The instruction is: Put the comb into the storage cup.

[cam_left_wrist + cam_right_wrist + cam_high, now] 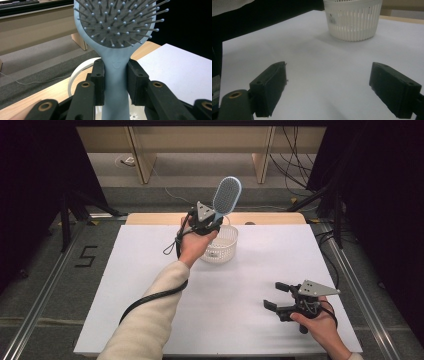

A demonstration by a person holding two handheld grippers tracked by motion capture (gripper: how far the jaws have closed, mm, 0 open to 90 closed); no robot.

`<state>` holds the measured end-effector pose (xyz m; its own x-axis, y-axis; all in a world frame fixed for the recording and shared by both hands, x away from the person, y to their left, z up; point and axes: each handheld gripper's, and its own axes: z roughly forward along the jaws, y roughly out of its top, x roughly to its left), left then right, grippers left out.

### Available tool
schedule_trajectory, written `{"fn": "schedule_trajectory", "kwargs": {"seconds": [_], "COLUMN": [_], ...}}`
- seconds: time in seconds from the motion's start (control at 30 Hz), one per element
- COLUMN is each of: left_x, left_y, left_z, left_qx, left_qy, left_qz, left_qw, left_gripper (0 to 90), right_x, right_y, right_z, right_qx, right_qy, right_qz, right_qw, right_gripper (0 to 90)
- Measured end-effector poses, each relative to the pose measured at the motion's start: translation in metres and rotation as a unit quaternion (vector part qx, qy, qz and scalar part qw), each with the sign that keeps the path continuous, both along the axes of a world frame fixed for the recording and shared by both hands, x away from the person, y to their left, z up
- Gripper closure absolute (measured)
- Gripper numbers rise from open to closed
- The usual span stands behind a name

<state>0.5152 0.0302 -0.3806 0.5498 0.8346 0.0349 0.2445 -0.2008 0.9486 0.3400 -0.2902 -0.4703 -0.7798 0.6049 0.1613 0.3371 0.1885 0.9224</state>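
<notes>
A light blue hairbrush (227, 195) with a grey bristle pad is held upright above the white slatted basket (223, 245) at the table's far middle. My left gripper (210, 222) is shut on its handle; in the left gripper view the black pads press both sides of the hairbrush (115, 72) just below the head, with the basket's rim (78, 71) beneath. My right gripper (275, 295) rests low near the front right of the white board, jaws wide open, nothing between them. In the right gripper view the gripper (328, 87) faces the basket (353, 18) across bare board.
The white board (240, 285) covers a wooden table (270, 218). A sleeved left forearm (150, 320) crosses the board's front left. Wooden furniture legs (142, 165) and loose cables (295, 165) lie on the floor beyond the table; dark curtains flank both sides.
</notes>
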Motion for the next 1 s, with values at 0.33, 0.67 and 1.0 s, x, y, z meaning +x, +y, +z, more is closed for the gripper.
{"fn": "schedule_trajectory", "kwargs": {"seconds": [0.33, 0.67, 1.0], "left_x": [0.002, 0.003, 0.004], "left_y": [-0.003, -0.002, -0.001], "left_z": [-0.002, -0.008, -0.011], "left_qx": [-0.001, 0.005, 0.005], "left_qy": [0.0, -0.002, -0.002], "left_qz": [-0.001, 0.0, 0.0], "left_qw": [1.0, 1.0, 1.0], "left_gripper": [69.5, 69.5, 69.5], "right_x": [0.0, 0.0, 0.0], "right_y": [0.0, 0.0, 0.0], "right_z": [0.0, 0.0, 0.0], "right_qx": [0.0, 0.0, -0.001], "right_qy": [0.0, 0.0, 0.0], "right_qz": [0.001, 0.002, 0.002], "right_qw": [1.0, 1.0, 1.0], "right_gripper": [15.3, 15.3, 15.3]}}
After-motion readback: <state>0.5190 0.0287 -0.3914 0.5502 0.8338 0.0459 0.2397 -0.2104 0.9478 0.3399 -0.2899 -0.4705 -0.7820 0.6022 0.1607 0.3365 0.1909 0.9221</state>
